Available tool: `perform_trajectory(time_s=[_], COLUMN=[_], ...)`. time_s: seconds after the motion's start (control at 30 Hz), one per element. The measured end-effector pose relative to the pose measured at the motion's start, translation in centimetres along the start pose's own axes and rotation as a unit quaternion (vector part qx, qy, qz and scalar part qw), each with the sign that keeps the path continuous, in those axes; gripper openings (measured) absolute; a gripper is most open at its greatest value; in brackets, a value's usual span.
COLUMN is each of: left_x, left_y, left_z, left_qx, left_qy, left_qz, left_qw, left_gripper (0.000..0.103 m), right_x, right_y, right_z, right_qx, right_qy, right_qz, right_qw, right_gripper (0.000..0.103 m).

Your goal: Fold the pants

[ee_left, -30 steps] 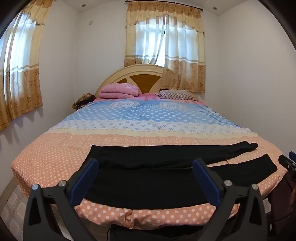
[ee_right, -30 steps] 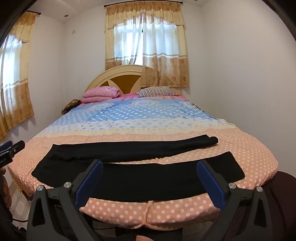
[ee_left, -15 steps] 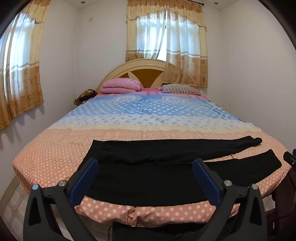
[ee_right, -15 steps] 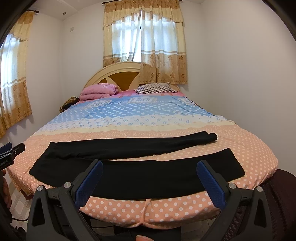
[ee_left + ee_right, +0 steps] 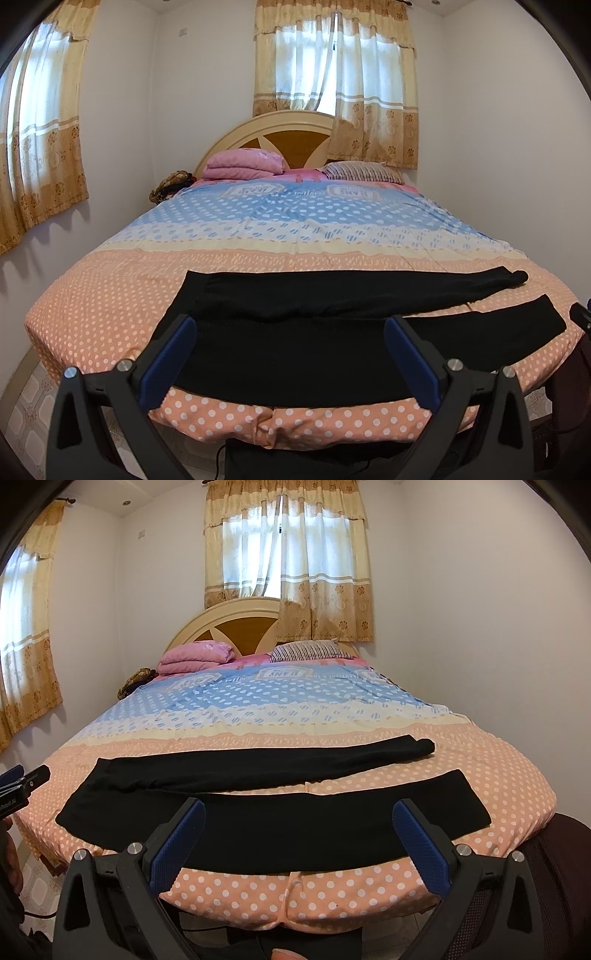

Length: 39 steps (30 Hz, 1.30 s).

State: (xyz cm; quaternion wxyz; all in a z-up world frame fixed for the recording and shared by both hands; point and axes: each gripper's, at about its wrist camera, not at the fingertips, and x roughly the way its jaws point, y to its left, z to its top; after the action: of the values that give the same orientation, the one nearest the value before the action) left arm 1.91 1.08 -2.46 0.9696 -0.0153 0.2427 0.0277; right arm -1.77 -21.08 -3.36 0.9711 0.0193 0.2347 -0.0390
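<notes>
Black pants (image 5: 303, 350) lie flat across the near end of the bed, waist at the left, both legs stretched to the right and slightly spread. They also show in the right wrist view (image 5: 280, 823). My left gripper (image 5: 290, 332) is open and empty, held off the bed's near edge in front of the waist end. My right gripper (image 5: 299, 814) is open and empty, held off the near edge in front of the near leg. The left gripper's tip shows at the left edge of the right wrist view (image 5: 22, 786).
The bed (image 5: 295, 236) has a dotted pink, cream and blue cover. A folded pink blanket (image 5: 243, 166) and a striped pillow (image 5: 364, 171) lie at the headboard. Walls stand close on both sides. Tiled floor (image 5: 26, 417) shows at lower left.
Both grippers have tilted down and moved slightly toward the bed, so the pants sit lower and larger between the fingers. The pants have not moved.
</notes>
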Motion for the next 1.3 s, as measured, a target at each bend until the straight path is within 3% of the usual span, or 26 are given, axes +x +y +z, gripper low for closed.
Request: perform_trajectory(time_s=[1.3], left_x=[0.61], left_y=[0.42], left_z=[-0.24], left_qx=[-0.001], left_qy=[0.01], left_qz=[0.0], left_qw=[0.9999], left_gripper=[0.103], right_x=[0.65], right_y=[0.31], right_z=[-0.57], right_qx=[-0.003], right_qy=[0.008], right_qz=[-0.002], right_qw=[1.0], right_gripper=[0.102])
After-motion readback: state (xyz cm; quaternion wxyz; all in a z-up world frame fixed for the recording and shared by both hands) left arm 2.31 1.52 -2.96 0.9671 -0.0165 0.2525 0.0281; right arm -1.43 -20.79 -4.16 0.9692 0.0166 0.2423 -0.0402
